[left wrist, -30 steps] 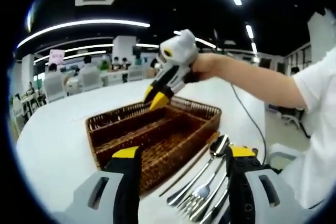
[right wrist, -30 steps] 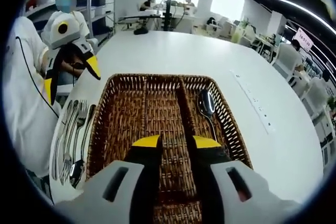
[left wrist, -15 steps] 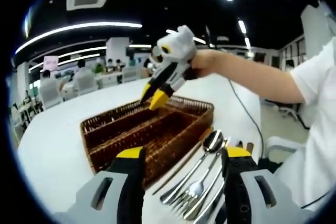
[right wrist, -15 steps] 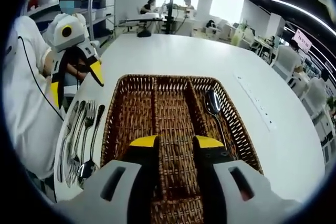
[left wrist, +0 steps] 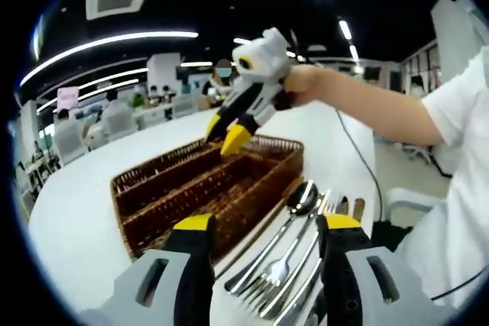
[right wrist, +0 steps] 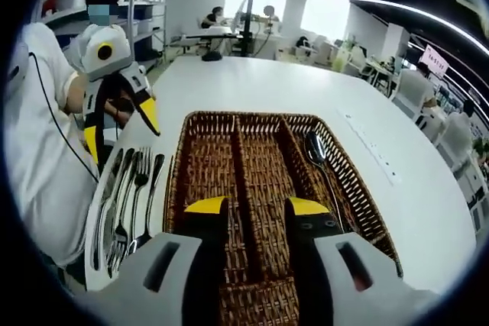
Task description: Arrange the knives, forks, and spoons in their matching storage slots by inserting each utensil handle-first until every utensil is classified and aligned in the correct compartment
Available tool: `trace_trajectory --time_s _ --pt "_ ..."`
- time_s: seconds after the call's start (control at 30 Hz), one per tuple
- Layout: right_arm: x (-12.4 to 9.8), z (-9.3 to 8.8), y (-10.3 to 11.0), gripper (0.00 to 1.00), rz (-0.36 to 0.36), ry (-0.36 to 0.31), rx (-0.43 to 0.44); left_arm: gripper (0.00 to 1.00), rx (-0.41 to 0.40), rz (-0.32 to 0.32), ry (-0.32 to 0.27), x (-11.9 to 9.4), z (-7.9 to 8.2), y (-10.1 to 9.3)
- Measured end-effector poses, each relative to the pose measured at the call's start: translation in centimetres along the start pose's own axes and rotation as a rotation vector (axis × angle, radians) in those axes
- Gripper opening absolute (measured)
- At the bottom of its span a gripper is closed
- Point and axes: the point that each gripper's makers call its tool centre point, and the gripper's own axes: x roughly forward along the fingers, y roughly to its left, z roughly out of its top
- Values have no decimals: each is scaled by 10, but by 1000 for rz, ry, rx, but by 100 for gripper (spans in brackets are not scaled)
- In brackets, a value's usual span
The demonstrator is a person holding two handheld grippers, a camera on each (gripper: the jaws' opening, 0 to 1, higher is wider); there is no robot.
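Cutlery of thin polished metal, lying loose on the surface beside the wicker tray, looks light, stiff and slippery (best pinched across a handle), while the left gripper and right gripper both hang open and empty.
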Motion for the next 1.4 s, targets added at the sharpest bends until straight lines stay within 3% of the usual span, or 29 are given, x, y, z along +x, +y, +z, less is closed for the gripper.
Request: trace_trajectory --time_s 0.7,1.4 --pt "-16 -16 25 36 -31 -46 28 45 53 -24 26 3 -4 -15" --pt "-38 -23 39 38 -50 -77 34 36 134 -84 96 23 -3 -22"
